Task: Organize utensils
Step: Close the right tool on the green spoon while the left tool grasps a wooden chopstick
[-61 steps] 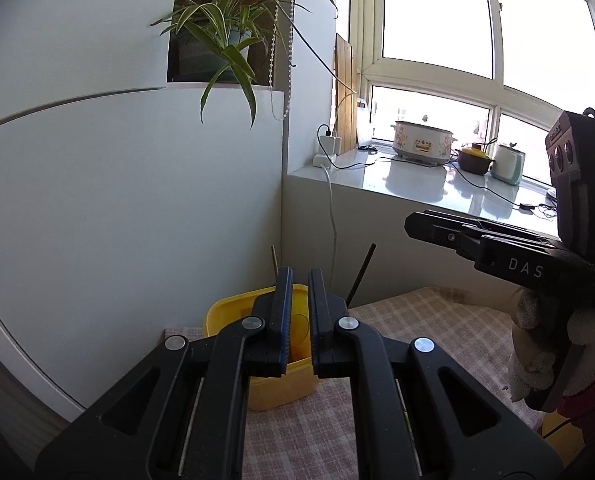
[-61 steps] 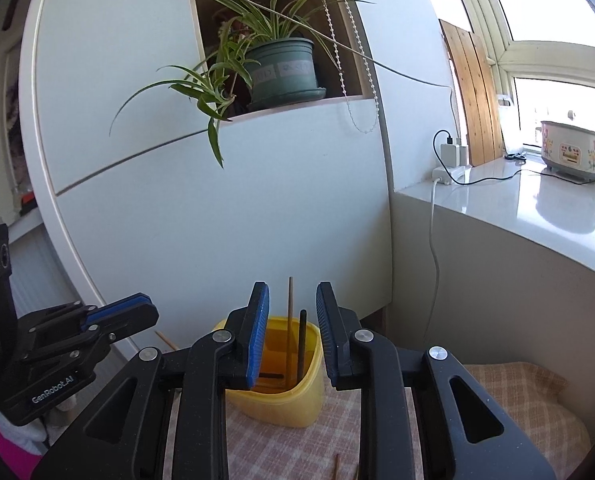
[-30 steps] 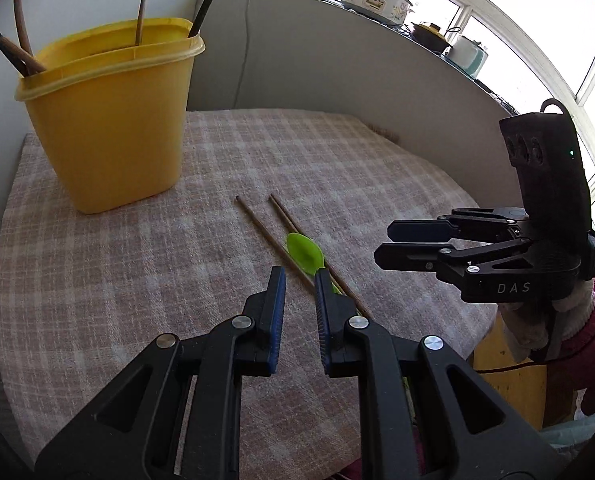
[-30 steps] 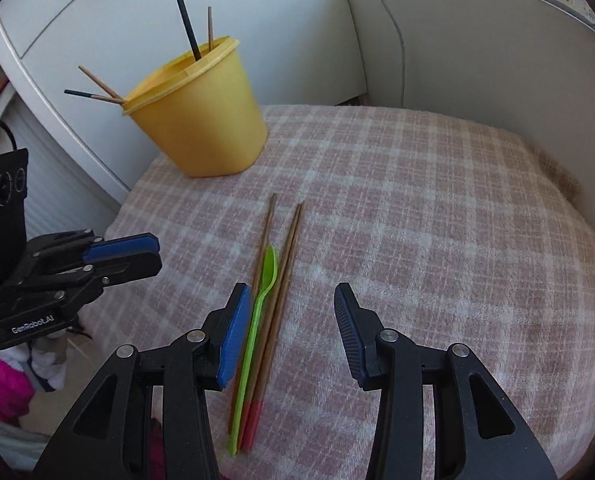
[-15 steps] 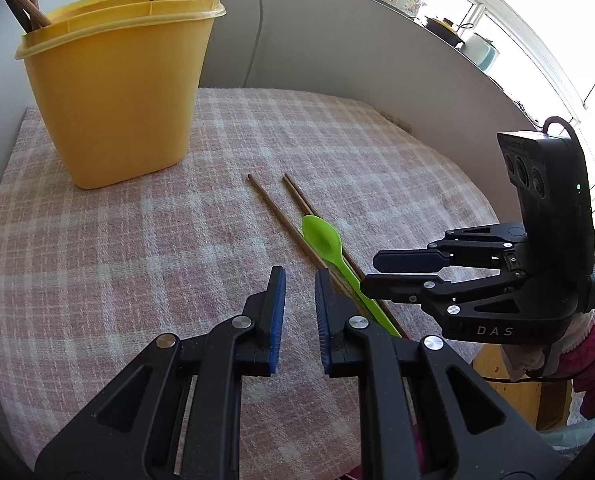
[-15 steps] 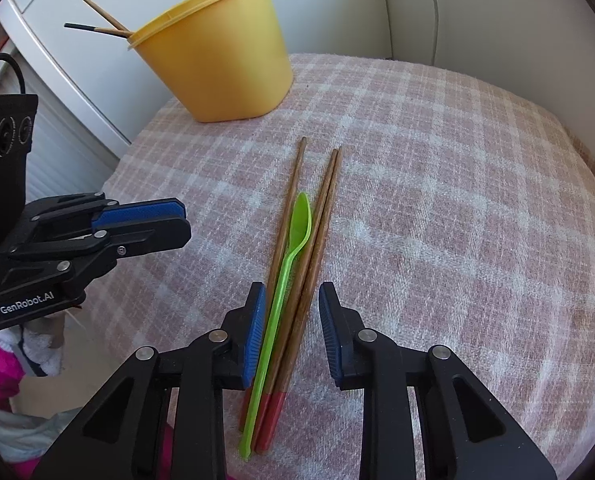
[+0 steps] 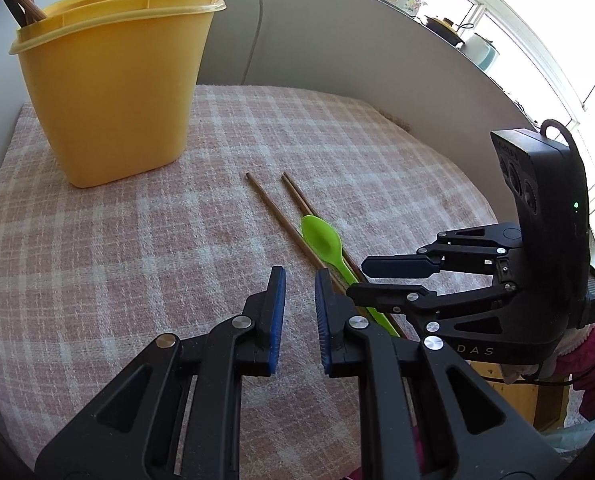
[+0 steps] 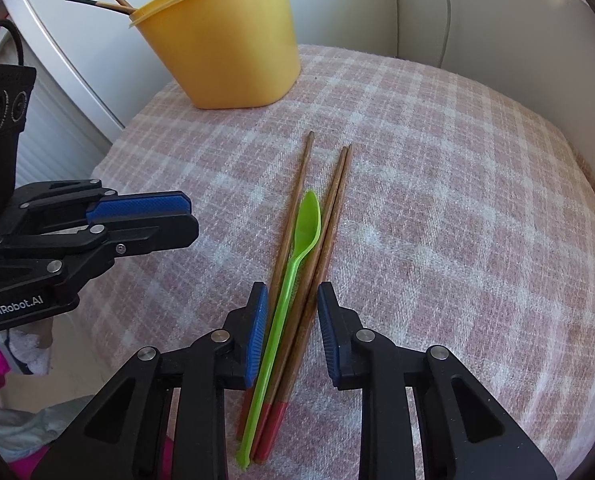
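right claw (image 8: 288, 312) has dropped over the green spoon (image 8: 293, 260) and chopsticks (image 8: 329, 216), jaws narrowed but not yet closed. left claw (image 7: 299, 300) narrow, empty. utensils lie near the yellow bin (image 8: 225, 40): pickup imminent.

Both wrist cameras looked down, close, toward the yellow plastic tub (image 7: 109, 92). They shared the green plastic spoon (image 8: 303, 236) lying before it.

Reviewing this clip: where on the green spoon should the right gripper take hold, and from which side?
Grip the green spoon on its thin handle, coming from above with the right gripper fingers either side. The handle lies flat, wedged between chopsticks, so the pinch will probably catch those too.
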`<state>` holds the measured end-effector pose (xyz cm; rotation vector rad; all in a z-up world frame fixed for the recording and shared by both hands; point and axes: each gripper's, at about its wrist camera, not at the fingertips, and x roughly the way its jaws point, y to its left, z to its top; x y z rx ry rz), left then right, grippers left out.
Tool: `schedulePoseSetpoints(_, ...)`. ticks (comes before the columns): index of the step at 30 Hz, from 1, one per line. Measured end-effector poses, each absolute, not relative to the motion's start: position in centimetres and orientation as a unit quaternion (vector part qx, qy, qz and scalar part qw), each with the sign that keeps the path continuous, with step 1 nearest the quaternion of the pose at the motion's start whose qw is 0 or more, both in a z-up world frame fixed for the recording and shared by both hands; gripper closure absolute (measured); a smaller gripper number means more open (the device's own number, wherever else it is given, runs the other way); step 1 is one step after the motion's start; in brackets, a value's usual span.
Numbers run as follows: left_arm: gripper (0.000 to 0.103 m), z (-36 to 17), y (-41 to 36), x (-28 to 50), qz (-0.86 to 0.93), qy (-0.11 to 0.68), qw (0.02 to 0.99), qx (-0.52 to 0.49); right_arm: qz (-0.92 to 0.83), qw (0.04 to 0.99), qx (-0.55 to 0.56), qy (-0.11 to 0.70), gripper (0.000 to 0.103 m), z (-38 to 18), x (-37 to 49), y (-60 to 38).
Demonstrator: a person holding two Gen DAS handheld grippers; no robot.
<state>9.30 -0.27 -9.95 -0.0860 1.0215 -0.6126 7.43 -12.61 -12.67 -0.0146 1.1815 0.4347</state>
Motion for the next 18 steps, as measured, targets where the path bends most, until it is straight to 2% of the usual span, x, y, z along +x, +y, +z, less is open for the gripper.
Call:
schedulePoseSetpoints(9, 0.090, -10.3, -0.5, 9.3, -0.292, 0.484, 0.824, -0.041, 0.201, 0.807, -0.006, 0.555, 0.086, -13.0, 7.7, -12.6)
schedulePoseSetpoints(13, 0.090, -10.5, -1.0, 9.6, -0.297, 0.489, 0.819, -0.042, 0.199, 0.807, 0.000, 0.556, 0.095, -12.5, 7.5, -13.5)
schedulePoseSetpoints(18, 0.090, -10.8, -2.0, 9.9, -0.302, 0.497, 0.812, -0.040, 0.194, 0.807, 0.010, 0.558, 0.095, -12.7, 7.7, -13.9)
